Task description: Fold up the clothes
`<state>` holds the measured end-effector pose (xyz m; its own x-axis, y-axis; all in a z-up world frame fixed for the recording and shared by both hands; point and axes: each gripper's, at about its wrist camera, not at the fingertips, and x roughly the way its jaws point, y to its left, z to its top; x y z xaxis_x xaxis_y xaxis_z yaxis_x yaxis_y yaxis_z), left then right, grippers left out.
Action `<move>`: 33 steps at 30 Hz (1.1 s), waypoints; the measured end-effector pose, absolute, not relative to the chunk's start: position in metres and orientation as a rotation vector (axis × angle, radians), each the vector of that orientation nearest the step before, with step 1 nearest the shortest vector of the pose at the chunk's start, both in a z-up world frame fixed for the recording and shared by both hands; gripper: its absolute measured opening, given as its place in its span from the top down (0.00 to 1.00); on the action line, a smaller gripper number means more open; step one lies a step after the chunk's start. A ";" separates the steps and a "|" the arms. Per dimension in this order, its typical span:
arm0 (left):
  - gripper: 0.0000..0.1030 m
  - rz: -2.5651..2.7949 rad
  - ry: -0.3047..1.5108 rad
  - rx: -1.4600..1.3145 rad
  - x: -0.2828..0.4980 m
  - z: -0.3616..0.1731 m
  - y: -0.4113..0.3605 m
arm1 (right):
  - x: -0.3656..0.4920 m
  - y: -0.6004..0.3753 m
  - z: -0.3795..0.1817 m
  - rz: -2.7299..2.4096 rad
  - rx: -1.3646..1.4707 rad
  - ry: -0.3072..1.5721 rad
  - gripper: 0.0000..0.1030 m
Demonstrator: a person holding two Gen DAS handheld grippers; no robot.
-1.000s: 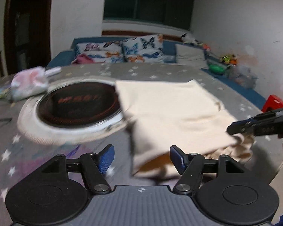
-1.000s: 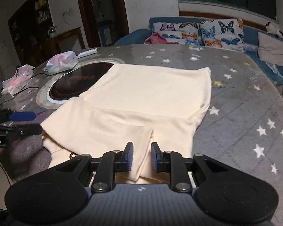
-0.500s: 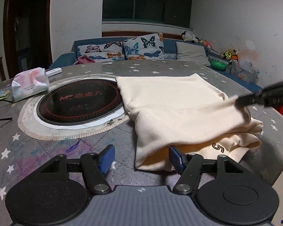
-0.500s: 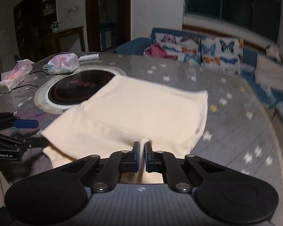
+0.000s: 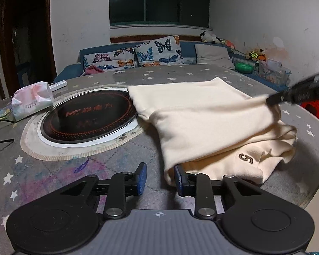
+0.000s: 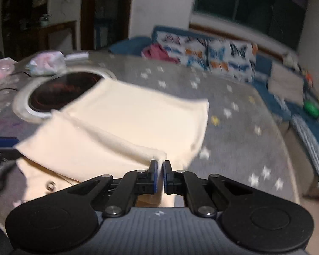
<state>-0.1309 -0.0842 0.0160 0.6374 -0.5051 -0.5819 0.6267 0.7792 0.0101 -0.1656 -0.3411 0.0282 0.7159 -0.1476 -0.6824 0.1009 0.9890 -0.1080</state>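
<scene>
Cream garment (image 5: 206,123) judged soft, light, droopy. Right gripper (image 6: 159,170) being kept clamped on its near corner; left gripper (image 5: 159,176) being closed around opposite corner, not yet pinched.

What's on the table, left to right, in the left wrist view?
Tissue pack → round black cooktop → cream garment → right gripper, coming in from the right edge and shut on the garment's lifted fold.
</scene>
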 end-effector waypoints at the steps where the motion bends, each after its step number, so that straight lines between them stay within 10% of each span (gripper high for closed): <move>1: 0.69 -0.648 0.593 0.222 -0.131 0.017 -0.082 | -0.164 -0.343 0.022 -0.148 -0.059 0.776 0.95; 6: 0.53 -0.638 0.573 0.213 -0.129 0.032 -0.073 | -0.170 -0.348 0.026 -0.141 -0.064 0.759 0.93; 33: 0.54 -0.705 0.610 0.221 -0.069 0.019 -0.143 | -0.166 -0.340 0.017 -0.020 -0.044 0.747 0.92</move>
